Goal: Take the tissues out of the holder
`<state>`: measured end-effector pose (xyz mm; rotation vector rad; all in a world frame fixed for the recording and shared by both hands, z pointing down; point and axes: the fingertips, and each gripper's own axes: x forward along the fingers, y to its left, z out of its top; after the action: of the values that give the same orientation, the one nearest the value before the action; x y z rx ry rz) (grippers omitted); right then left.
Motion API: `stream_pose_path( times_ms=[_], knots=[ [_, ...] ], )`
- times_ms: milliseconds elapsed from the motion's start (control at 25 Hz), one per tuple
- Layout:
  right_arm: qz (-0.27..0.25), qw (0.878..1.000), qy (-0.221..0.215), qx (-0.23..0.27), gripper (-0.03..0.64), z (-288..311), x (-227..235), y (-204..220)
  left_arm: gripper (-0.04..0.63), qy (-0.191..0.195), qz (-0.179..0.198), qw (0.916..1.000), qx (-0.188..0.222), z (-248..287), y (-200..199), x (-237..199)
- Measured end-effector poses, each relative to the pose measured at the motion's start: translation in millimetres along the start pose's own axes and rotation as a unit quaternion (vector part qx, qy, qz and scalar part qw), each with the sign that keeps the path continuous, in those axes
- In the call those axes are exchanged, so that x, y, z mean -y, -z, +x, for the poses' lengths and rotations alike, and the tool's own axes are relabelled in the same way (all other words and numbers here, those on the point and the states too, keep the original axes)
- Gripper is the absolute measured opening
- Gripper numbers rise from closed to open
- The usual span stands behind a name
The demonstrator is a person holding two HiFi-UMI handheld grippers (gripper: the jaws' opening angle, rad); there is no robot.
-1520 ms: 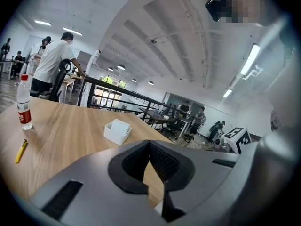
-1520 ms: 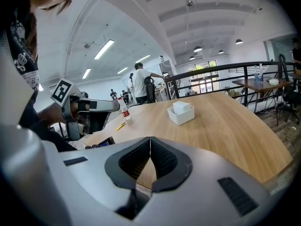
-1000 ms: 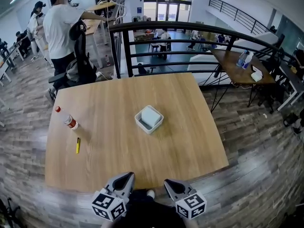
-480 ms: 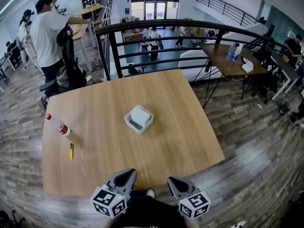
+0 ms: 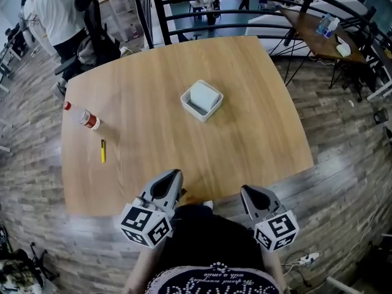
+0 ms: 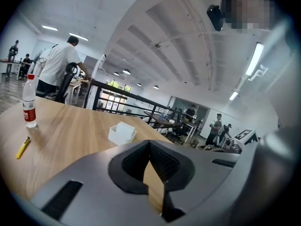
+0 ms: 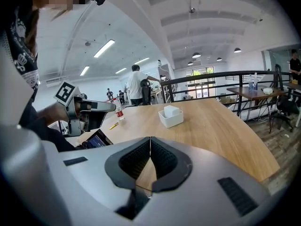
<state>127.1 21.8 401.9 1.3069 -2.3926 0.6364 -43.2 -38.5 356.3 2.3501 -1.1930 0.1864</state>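
Observation:
A white square tissue holder (image 5: 195, 106) stands near the middle of the wooden table (image 5: 245, 139), with a stack of white tissues (image 5: 204, 94) sticking out of it. Both grippers are at the near table edge, well short of the holder. My left gripper (image 5: 172, 177) reaches just over the edge, and its jaws meet with nothing between them. My right gripper (image 5: 248, 193) hangs just off the edge, also shut and empty. The holder (image 6: 121, 135) shows ahead in the left gripper view and the holder (image 7: 170, 118) ahead in the right gripper view.
A plastic bottle (image 5: 82, 116) with a red label lies at the table's left, with a yellow pen (image 5: 102, 151) near it. Behind the table runs a black railing (image 5: 184, 11). A person (image 5: 55, 11) stands at the far left. Another table (image 5: 318, 29) stands far right.
The head view has tilted down, so the table fills more of it. Both grippers have come forward to the near table edge. The holder, bottle and pen have not moved on the table.

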Motion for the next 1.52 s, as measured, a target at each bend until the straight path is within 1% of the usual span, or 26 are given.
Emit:
stream_pose_path(
  times_ms=[80, 200, 360, 520, 680, 840, 1000, 1200, 1360, 1400, 1480, 1520],
  knots=[
    [-0.001, 1.0, -0.009, -0.01, 0.012, 10, -8, 0, 0.005, -0.017, -0.007, 0.9998, 0.006, -7, -4, -17],
    [0.001, 1.0, -0.024, -0.018, 0.012, 20, -22, 1, 0.006, -0.036, -0.009, 0.9993, 0.001, -21, -7, -36],
    [0.008, 1.0, -0.025, -0.01, 0.012, 26, -29, -3, 0.006, -0.041, -0.007, 0.9991, -0.013, -27, -8, -50],
    [0.011, 1.0, -0.014, 0.005, 0.012, 28, -33, -8, 0.006, -0.024, -0.003, 0.9995, -0.023, -21, -13, -55],
    [0.016, 1.0, 0.003, 0.005, 0.012, 27, -35, -9, 0.006, 0.002, 0.0, 0.9996, -0.027, -10, -18, -53],
    [0.025, 1.0, 0.015, 0.011, 0.012, 27, -37, -8, 0.006, 0.016, 0.003, 0.9995, -0.029, -4, -22, -56],
    [0.017, 0.999, 0.015, 0.033, 0.012, 33, -46, -8, 0.006, 0.032, 0.003, 0.9984, -0.045, -2, -6, -56],
    [-0.003, 0.998, 0.022, 0.064, 0.014, 33, -52, -11, 0.005, 0.056, -0.003, 0.9957, -0.073, 3, 20, -43],
    [0.001, 0.998, 0.009, 0.065, 0.017, 35, -43, -15, 0.005, 0.061, -0.01, 0.9955, -0.072, 13, 21, -31],
    [0.001, 0.998, 0.005, 0.068, 0.039, 38, -39, -18, 0.006, 0.058, -0.013, 0.9958, -0.07, 15, 20, -29],
    [-0.008, 0.997, 0.0, 0.071, 0.13, 46, -31, -26, 0.005, 0.052, -0.019, 0.9963, -0.065, 18, 17, -26],
    [-0.016, 0.998, -0.002, 0.068, 0.144, 51, -26, -29, 0.006, 0.05, -0.021, 0.9965, -0.063, 19, 17, -23]
  ],
)
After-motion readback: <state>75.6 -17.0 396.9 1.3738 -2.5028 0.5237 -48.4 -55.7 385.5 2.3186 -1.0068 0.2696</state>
